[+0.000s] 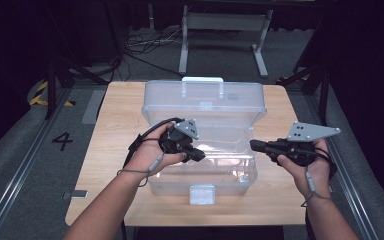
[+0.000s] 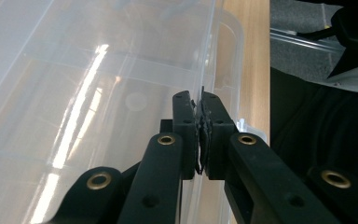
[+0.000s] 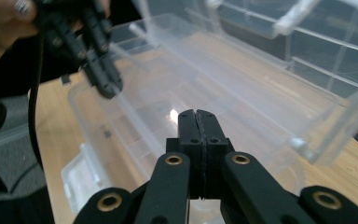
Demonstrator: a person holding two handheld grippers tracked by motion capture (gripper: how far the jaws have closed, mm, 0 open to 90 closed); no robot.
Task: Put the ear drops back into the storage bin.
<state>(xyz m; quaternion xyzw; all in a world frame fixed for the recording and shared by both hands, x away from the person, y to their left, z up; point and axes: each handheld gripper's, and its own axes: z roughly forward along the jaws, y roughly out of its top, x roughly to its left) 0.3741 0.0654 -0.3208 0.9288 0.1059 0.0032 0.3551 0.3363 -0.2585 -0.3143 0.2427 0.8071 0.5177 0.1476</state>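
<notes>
A clear plastic box stands on the wooden table with its lid raised at the back. My left gripper reaches over the box's near left part. In the left gripper view the jaws of this gripper are pressed together, with the box's thin front wall running in between them. The right gripper view shows that left gripper at the box's rim. My right gripper hovers just off the box's right side, pointing left, shut with nothing in it.
A white latch sits at the middle of the box's front. The lid's handle points away at the back. Behind the table are a metal stand and loose cables on the floor.
</notes>
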